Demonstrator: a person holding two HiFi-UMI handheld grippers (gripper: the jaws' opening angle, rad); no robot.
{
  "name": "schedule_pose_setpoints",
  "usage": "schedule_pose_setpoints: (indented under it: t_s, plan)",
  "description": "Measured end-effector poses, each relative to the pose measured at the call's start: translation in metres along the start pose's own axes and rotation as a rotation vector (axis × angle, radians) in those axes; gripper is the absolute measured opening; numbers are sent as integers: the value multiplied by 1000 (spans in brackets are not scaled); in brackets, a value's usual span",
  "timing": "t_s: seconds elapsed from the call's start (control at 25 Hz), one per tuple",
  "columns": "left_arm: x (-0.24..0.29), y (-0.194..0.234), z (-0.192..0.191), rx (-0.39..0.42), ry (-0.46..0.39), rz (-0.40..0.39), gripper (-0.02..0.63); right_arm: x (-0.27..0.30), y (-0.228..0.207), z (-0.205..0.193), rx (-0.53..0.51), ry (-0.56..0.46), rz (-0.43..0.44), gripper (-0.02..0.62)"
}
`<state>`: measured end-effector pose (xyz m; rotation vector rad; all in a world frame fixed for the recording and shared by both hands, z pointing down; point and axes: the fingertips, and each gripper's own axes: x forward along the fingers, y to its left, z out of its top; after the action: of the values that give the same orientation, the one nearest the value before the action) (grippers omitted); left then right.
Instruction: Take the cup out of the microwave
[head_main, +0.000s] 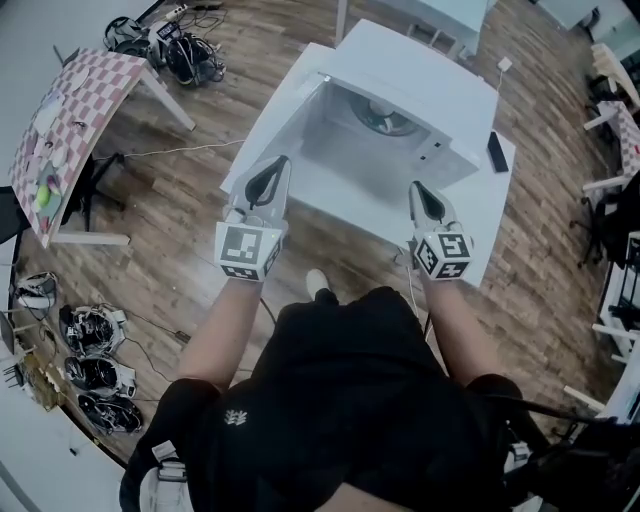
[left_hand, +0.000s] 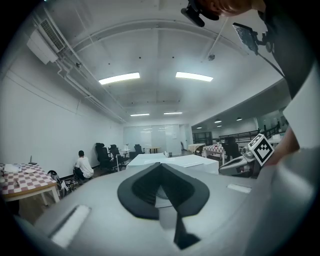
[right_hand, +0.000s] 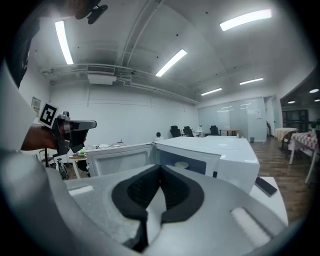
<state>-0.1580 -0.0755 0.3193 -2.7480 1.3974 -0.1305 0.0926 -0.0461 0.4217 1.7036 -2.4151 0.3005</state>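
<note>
**Both claws shut and empty, short of the open microwave; cup inside**

- Nearest: the person stands at the bench edge, forearms out. The left claw (left_hand: 161, 164) has its pads pressed tip to tip with nothing between them. The right claw (right_hand: 160, 167) is likewise closed on nothing. They are held abreast and well apart, one to each side of the oven mouth. Judged a carrying posture for the approach, not a grasp.
- Bench (head_main: 488, 205): white, with the microwave (head_main: 410, 70) set square on it. Neither claw is past the oven's front edge.
- Door (right_hand: 117, 160): swung fully out to the left, which leaves the cavity unobstructed. The left claw lines up nearer the door side and the right claw faces the opening, so the right looks better placed to go in.
- Cup (right_hand: 181, 165): a pale round rim low in the cavity, sitting well inside rather than at the lip. From overhead it reads as a round, greenish-centred shape on the oven floor. No handle can be made out.
- Judgement: extraction not yet begun. A claw must open before entering, and the cavity walls leave little room for a wide approach.
- Beside the oven: a dark slab (head_main: 497, 152), phone or remote, lies clear of the reach line.
- Farther: a checked table (head_main: 70, 110) and a seated person (left_hand: 82, 165) by the wall.
</note>
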Motion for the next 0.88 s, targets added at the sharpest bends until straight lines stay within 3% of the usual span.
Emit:
schedule_pose_setpoints:
  t_s: [0.36, 0.88]
  plan:
    - [53, 6, 0, 19, -55, -40, 6, 44, -31, 13, -23, -31, -81, 3]
    - [139, 0, -33, 0, -1, -81, 6, 138, -74, -2, -41, -81, -86, 3]
